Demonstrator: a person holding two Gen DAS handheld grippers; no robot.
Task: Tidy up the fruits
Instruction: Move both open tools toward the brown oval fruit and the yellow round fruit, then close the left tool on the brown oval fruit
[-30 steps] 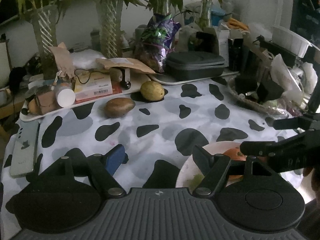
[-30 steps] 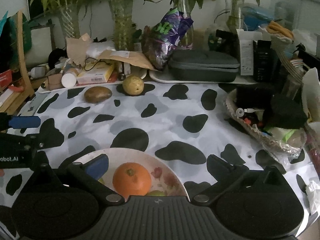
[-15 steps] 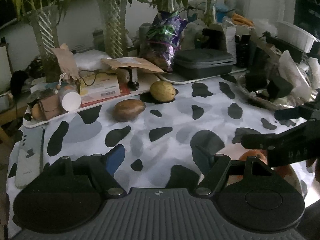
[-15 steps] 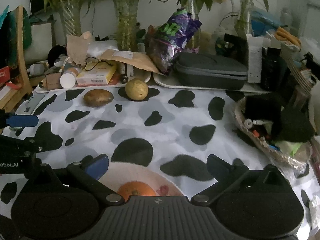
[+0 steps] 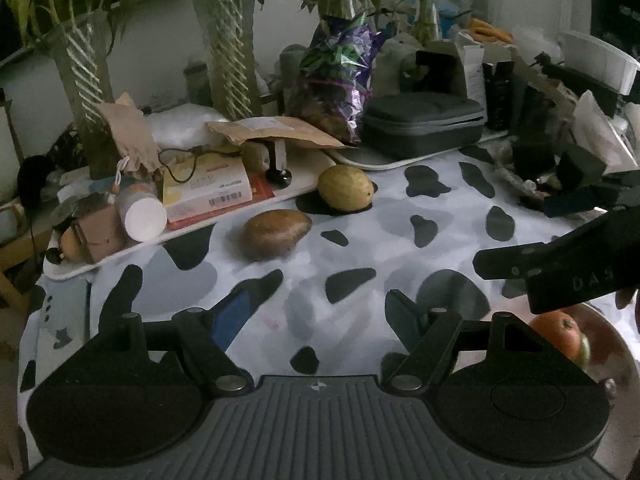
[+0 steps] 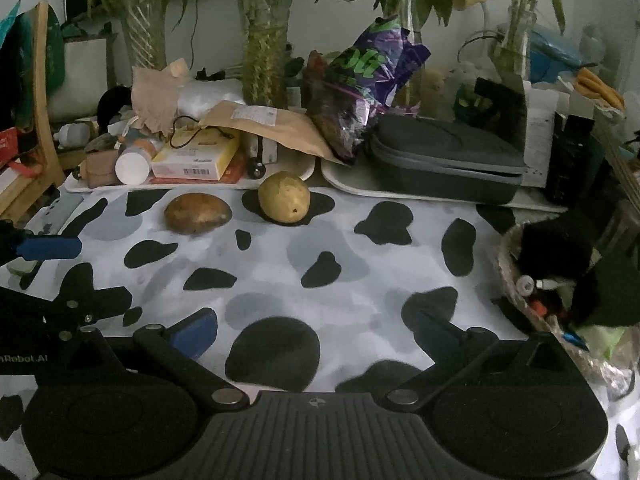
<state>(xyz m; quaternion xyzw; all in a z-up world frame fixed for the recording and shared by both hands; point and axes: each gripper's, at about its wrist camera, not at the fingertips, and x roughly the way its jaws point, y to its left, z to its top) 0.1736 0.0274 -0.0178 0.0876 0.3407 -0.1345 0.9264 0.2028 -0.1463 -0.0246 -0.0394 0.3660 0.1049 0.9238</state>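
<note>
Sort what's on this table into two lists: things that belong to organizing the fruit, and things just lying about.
Part of the job:
brown fruit
yellow fruit
orange
plate

Lying about:
purple snack bag
grey zip case
yellow box
white-capped bottle

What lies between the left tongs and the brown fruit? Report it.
Nothing: in the left wrist view, only bare cow-print tablecloth separates the open left tongs from the brown fruit.
</note>
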